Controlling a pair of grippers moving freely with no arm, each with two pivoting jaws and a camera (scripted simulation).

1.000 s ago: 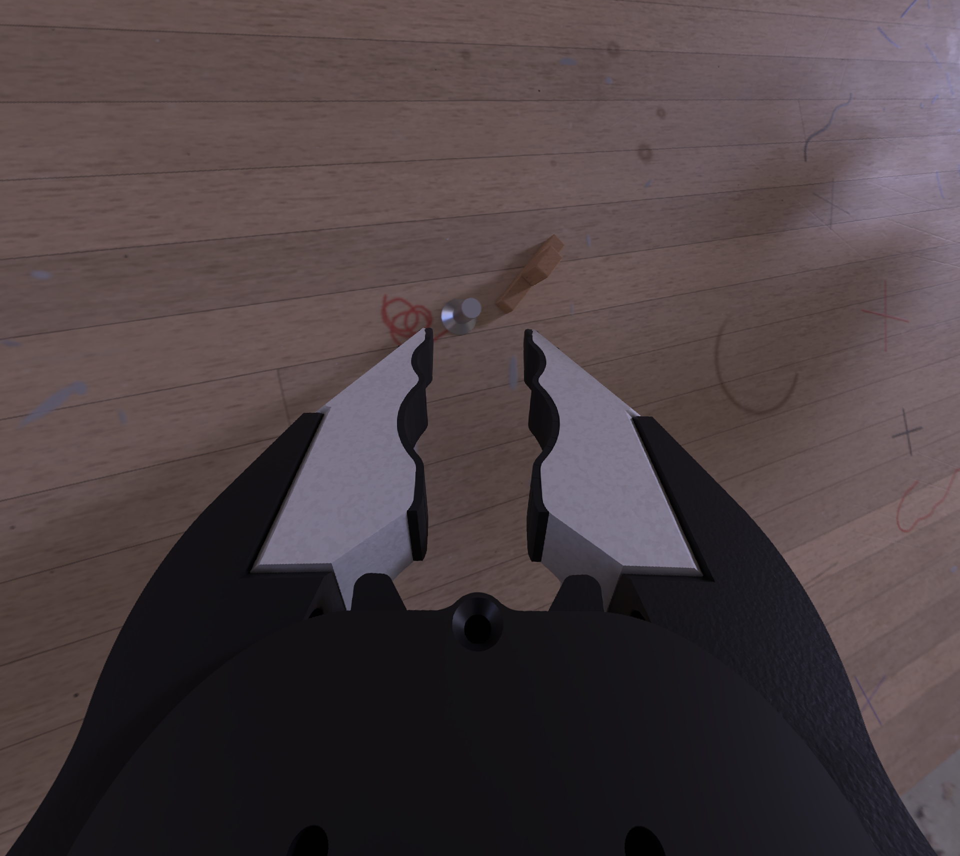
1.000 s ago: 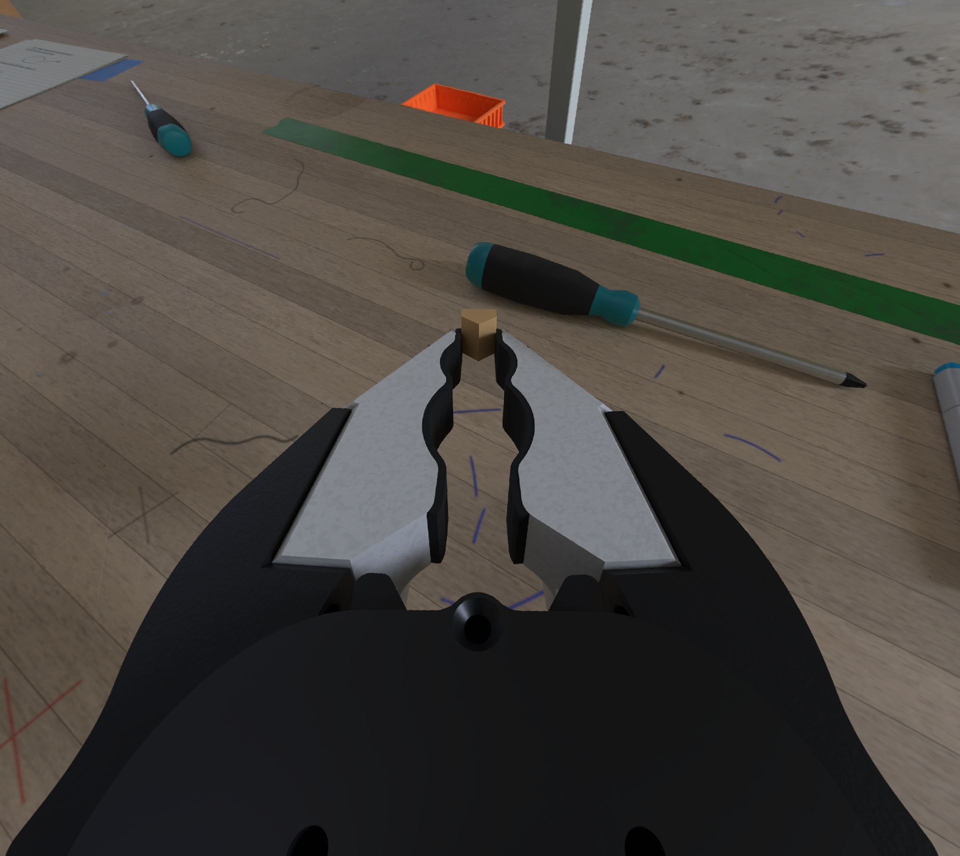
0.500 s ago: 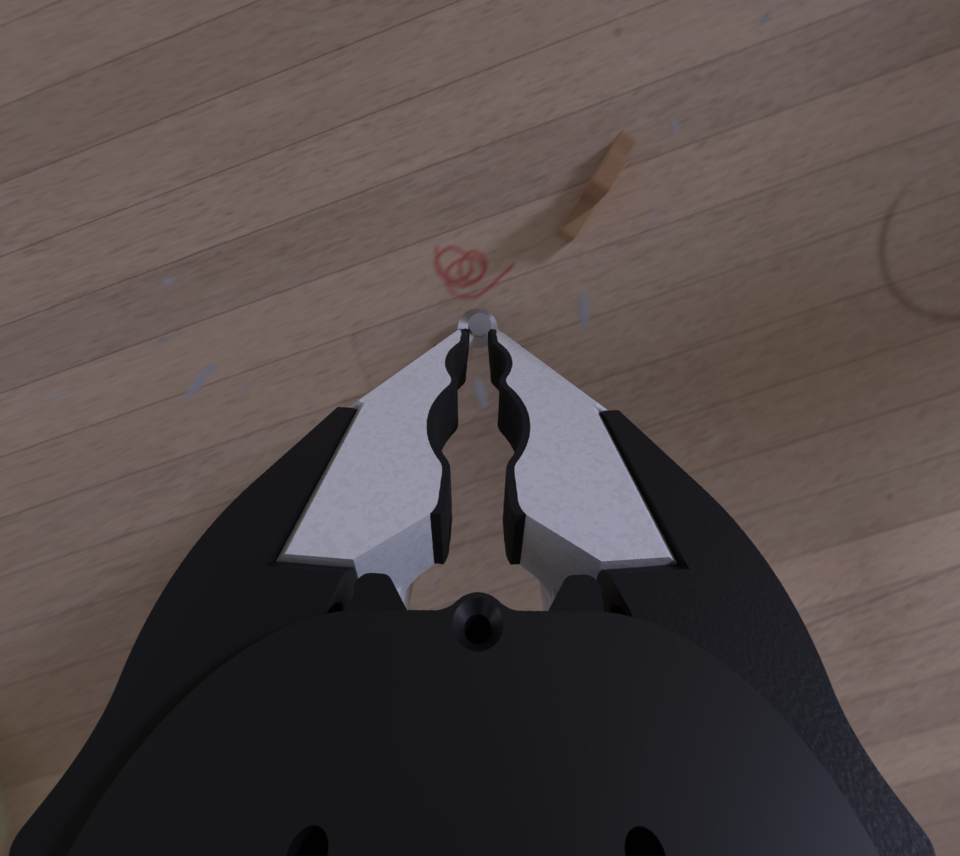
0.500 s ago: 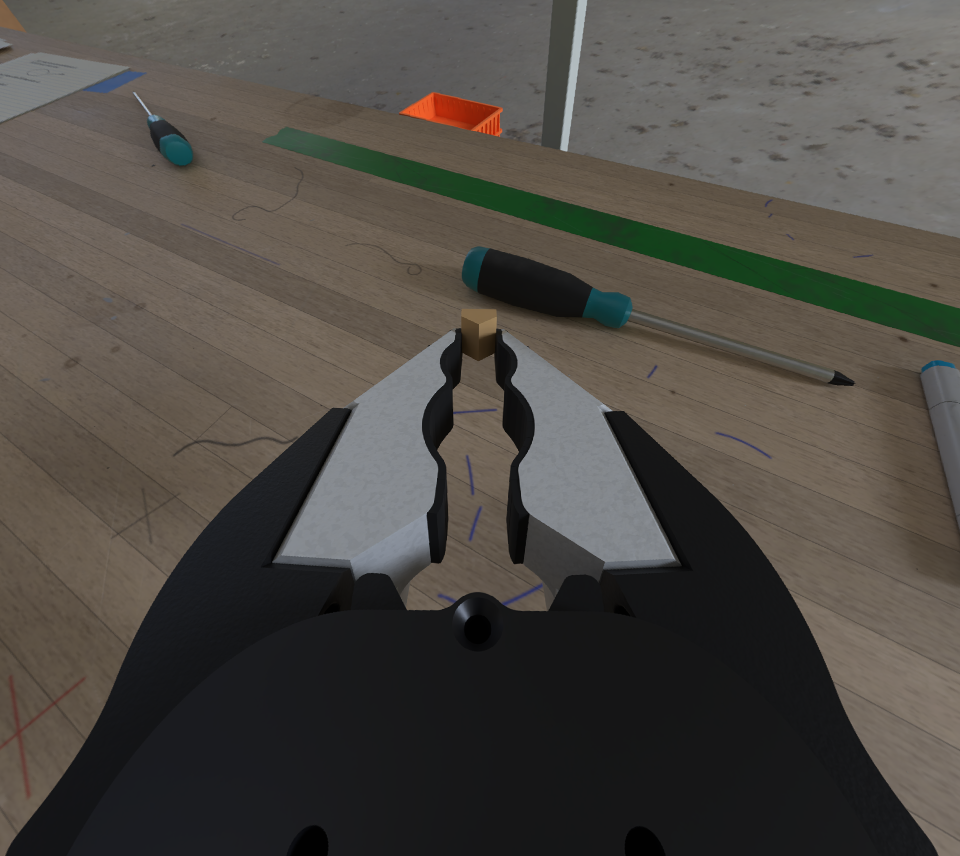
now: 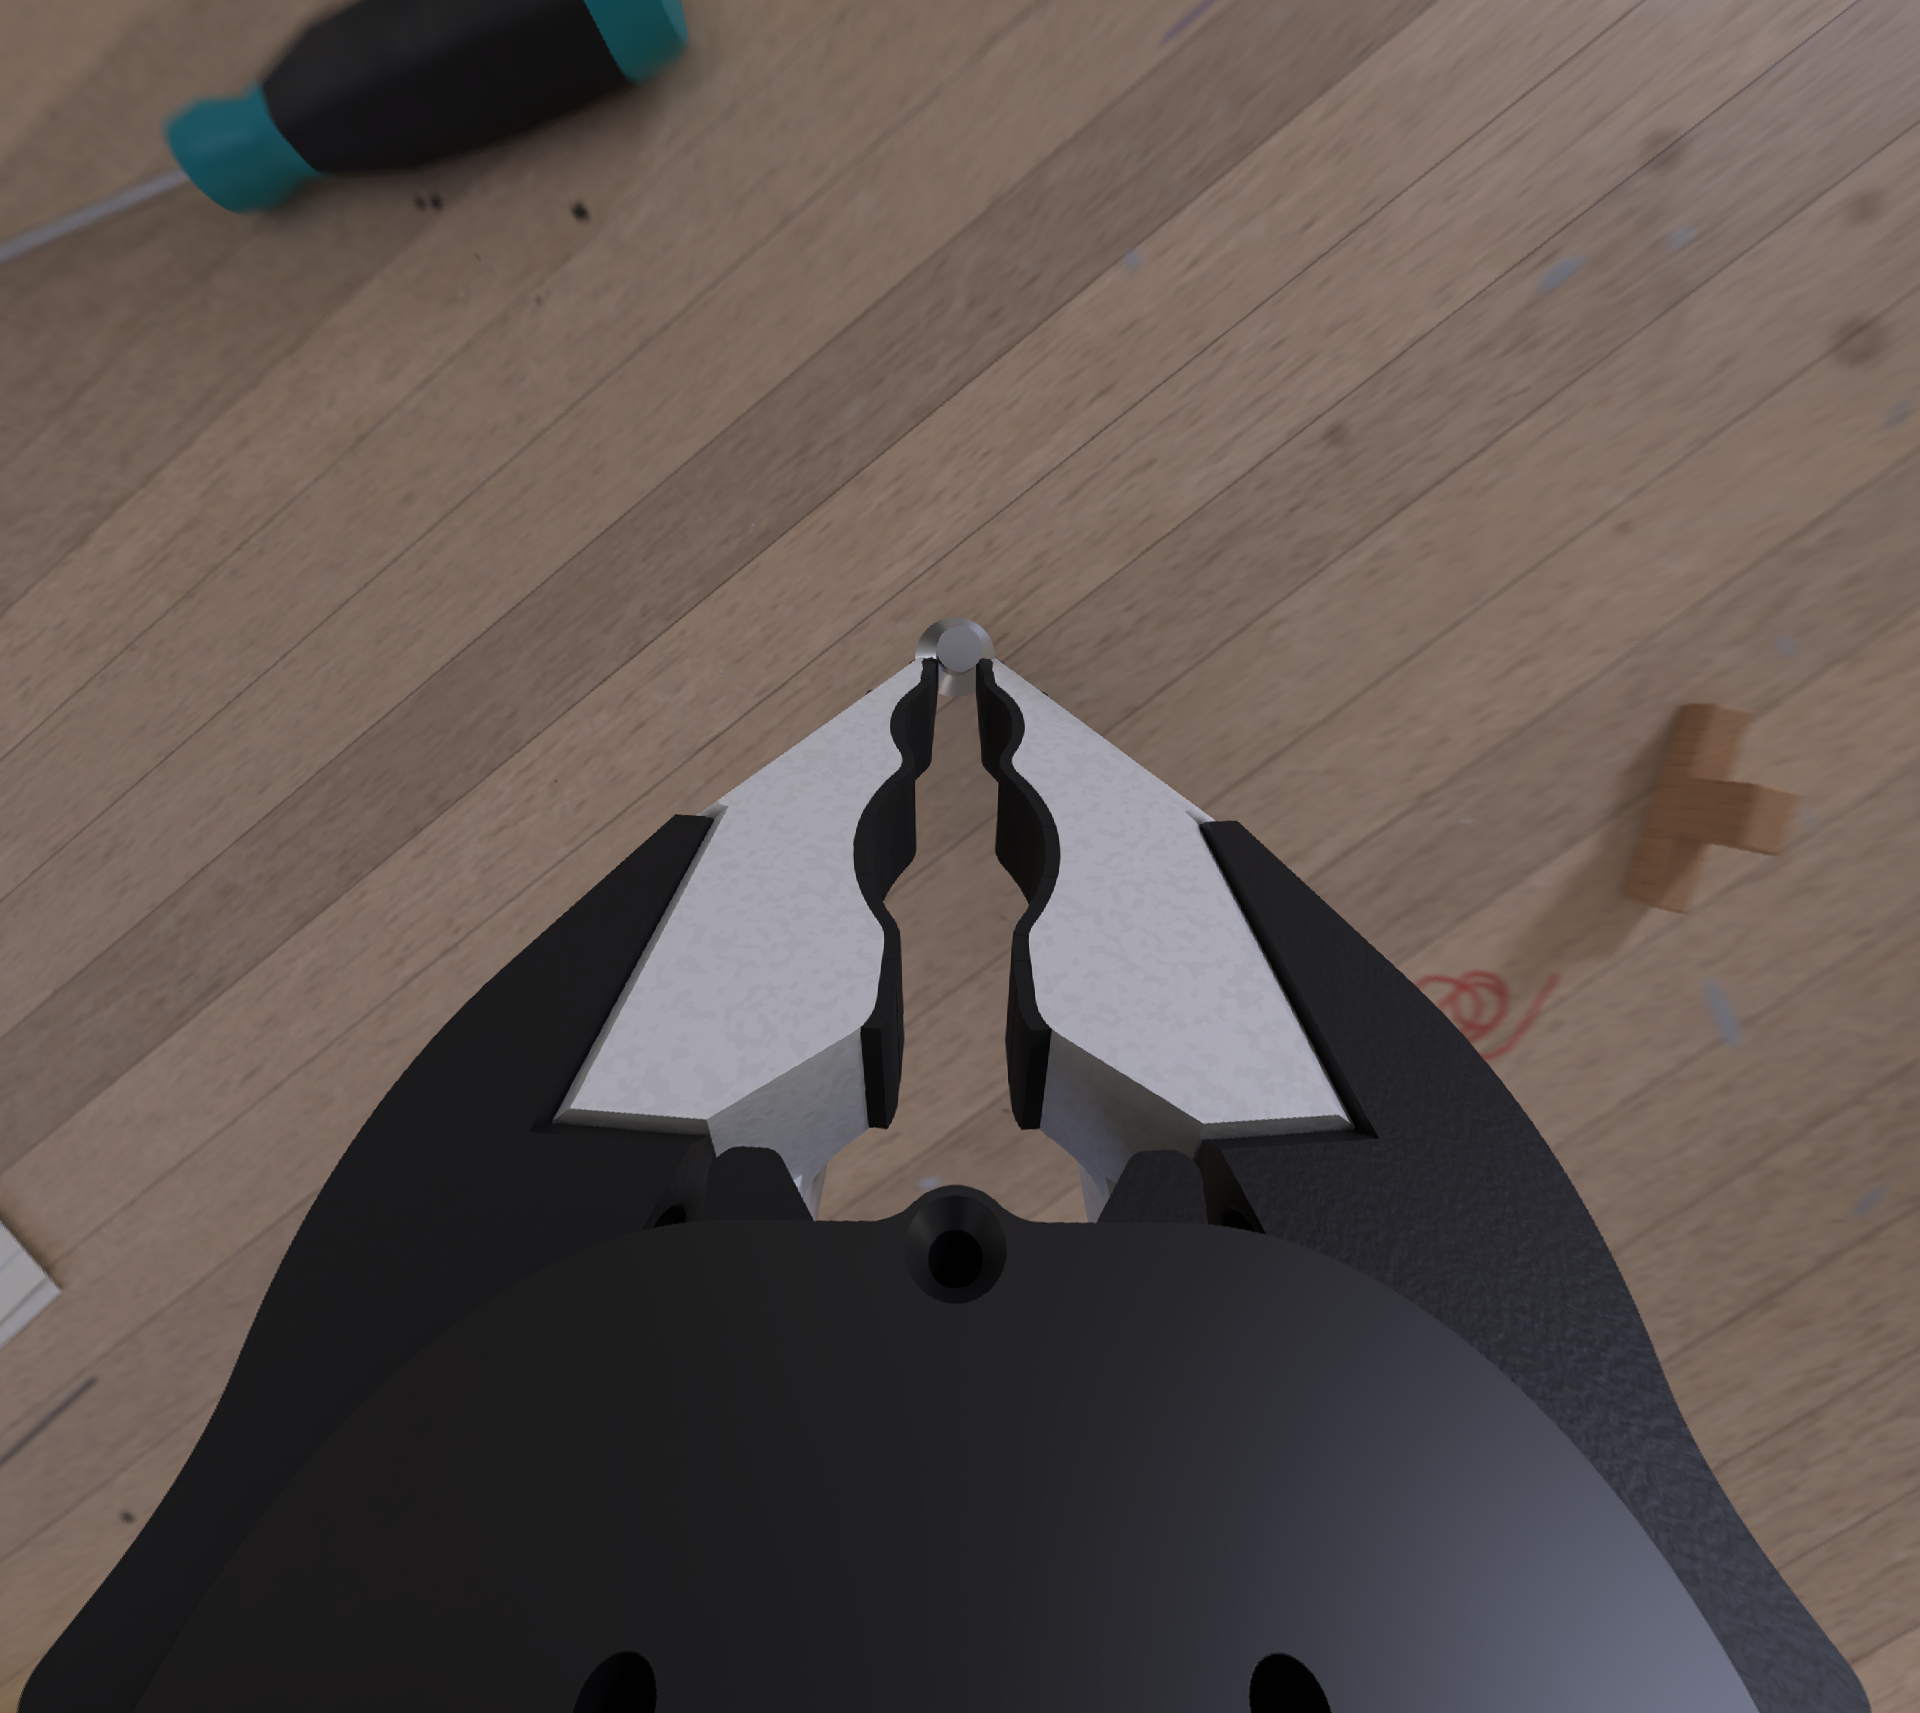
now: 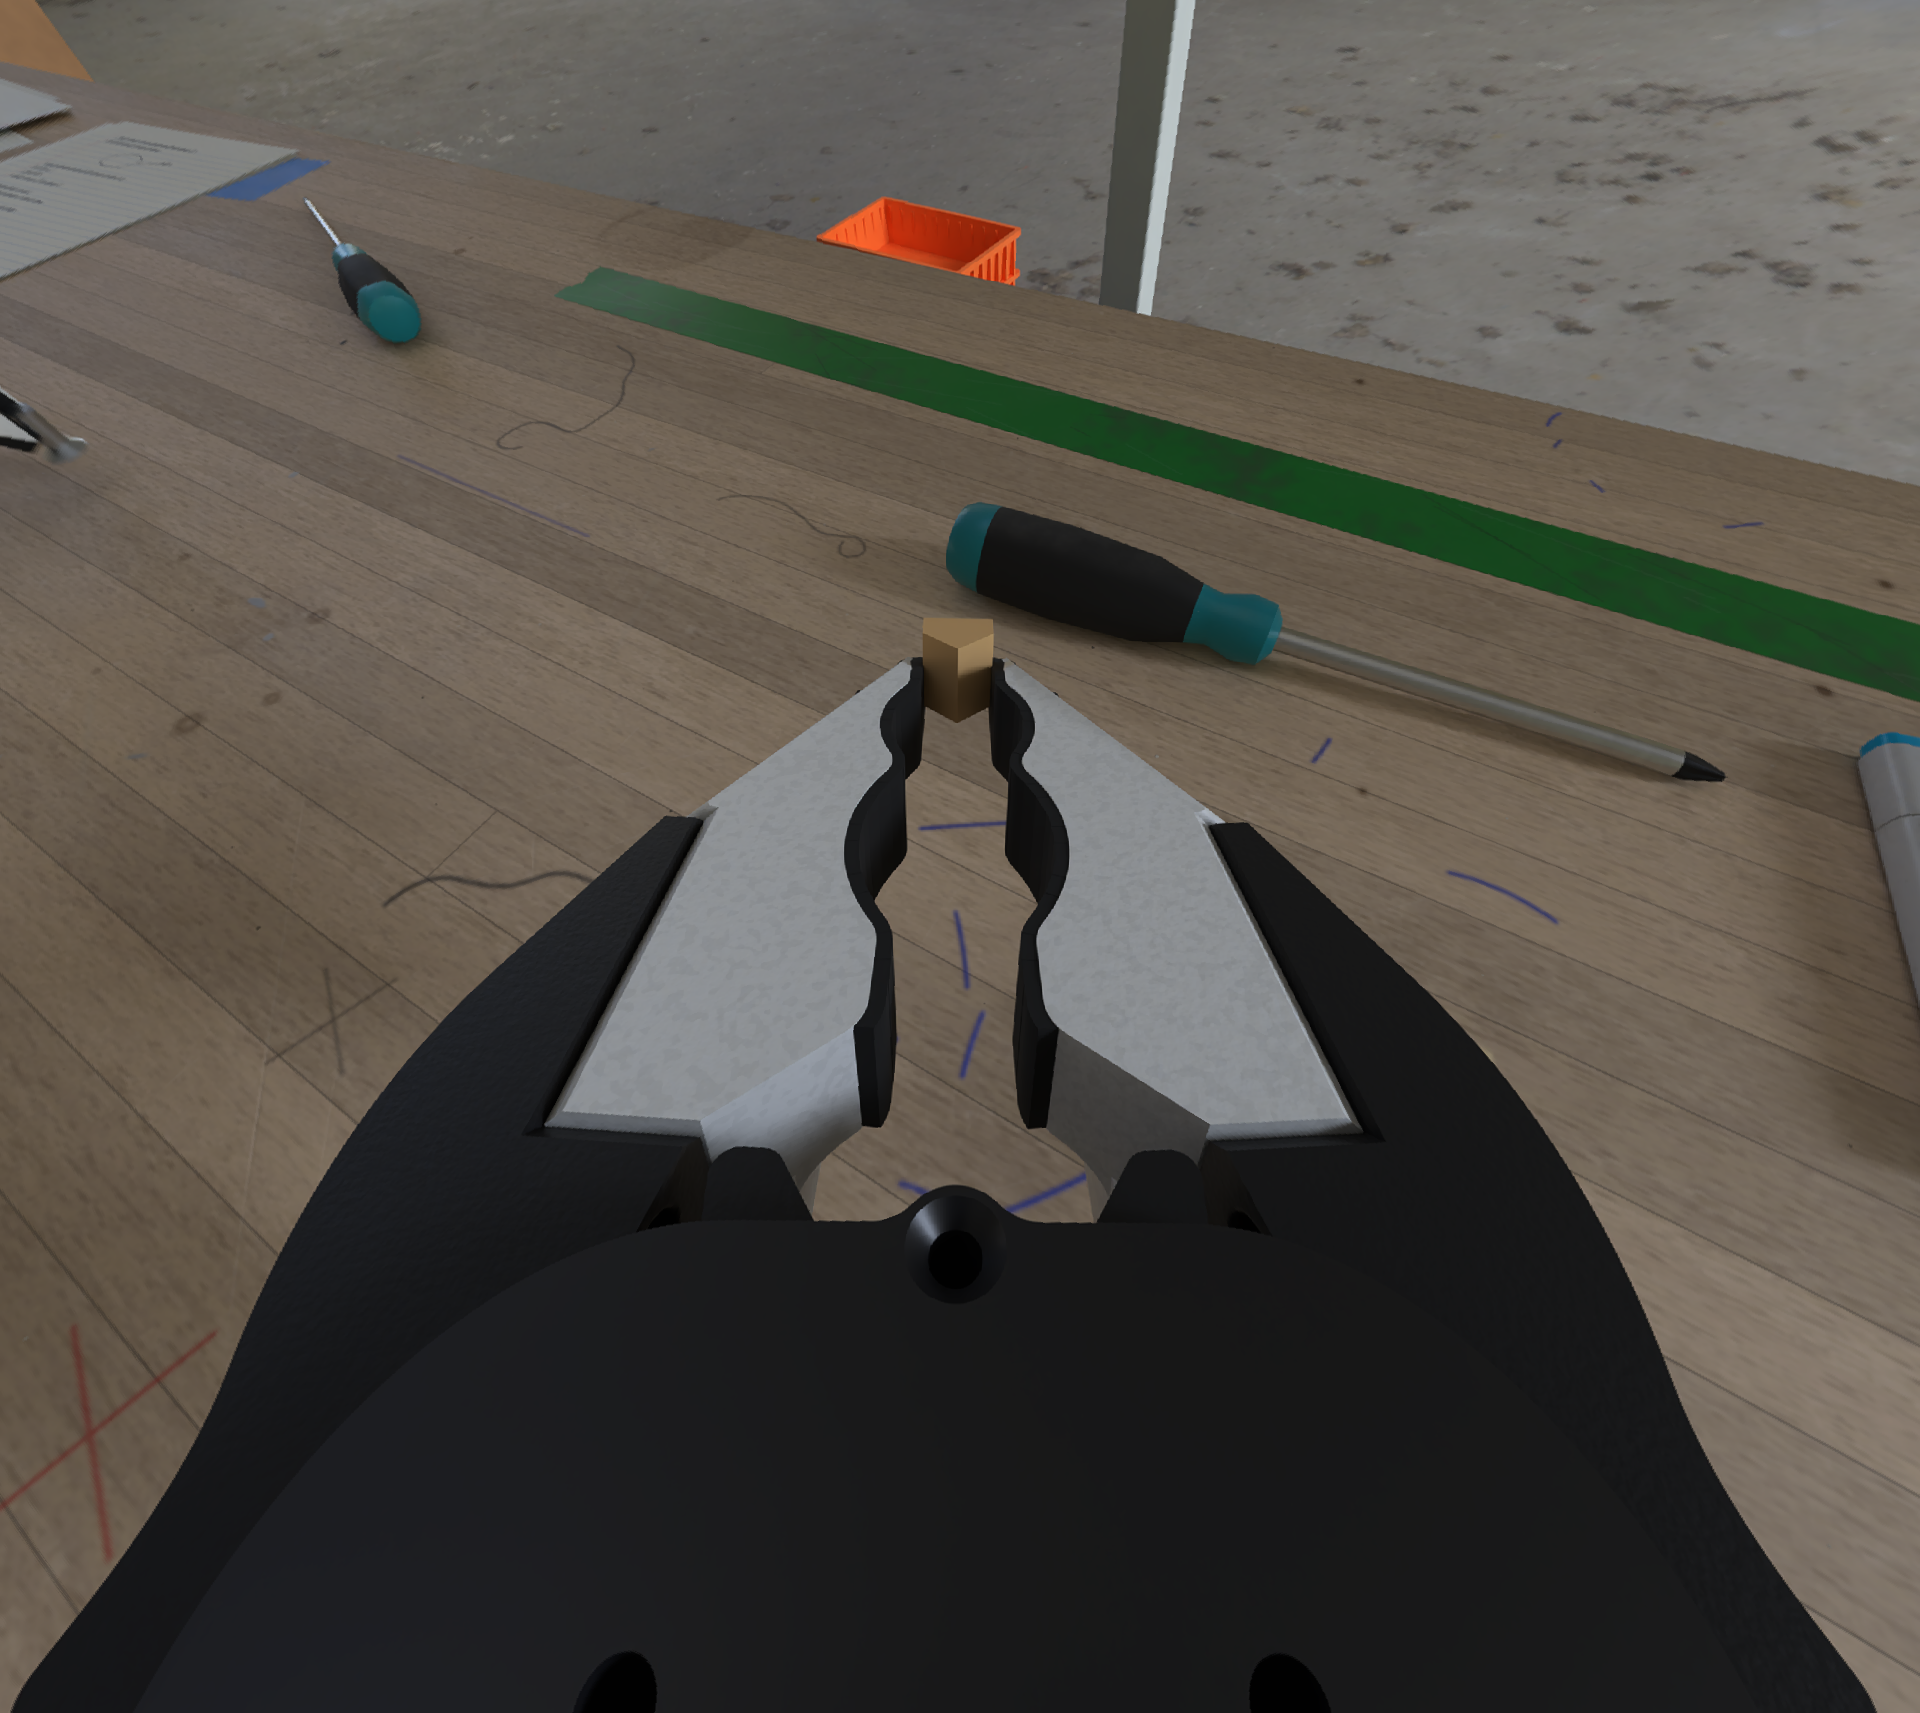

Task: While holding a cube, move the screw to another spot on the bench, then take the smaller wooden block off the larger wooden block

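My left gripper (image 5: 956, 671) is shut on the small silver screw (image 5: 958, 647), whose round head shows at the fingertips, held above the wooden bench (image 5: 1195, 333). The two wooden blocks (image 5: 1704, 809) lie crossed on the bench to the right; the smaller block (image 5: 1733, 811) rests across the larger one (image 5: 1685, 806). My right gripper (image 6: 957, 676) is shut on a small tan cube (image 6: 957, 664) and holds it above the bench (image 6: 520, 728). The left gripper's tip with the screw (image 6: 62, 448) shows at the far left edge of the right wrist view.
A black and teal screwdriver (image 5: 436, 53) lies at upper left, also in the right wrist view (image 6: 1122, 583). A smaller screwdriver (image 6: 369, 287), green tape strip (image 6: 1247, 448), paper sheet (image 6: 94, 188), marker (image 6: 1896, 811), orange bin (image 6: 925, 238) and a post (image 6: 1158, 53) sit farther off. A red scribble (image 5: 1481, 1009) marks the bench.
The left gripper closed on the screw, lifted it and carried it away from the red scribble and blocks, turning so the screwdriver came into view. The right gripper stayed shut on the cube, drifting slightly.
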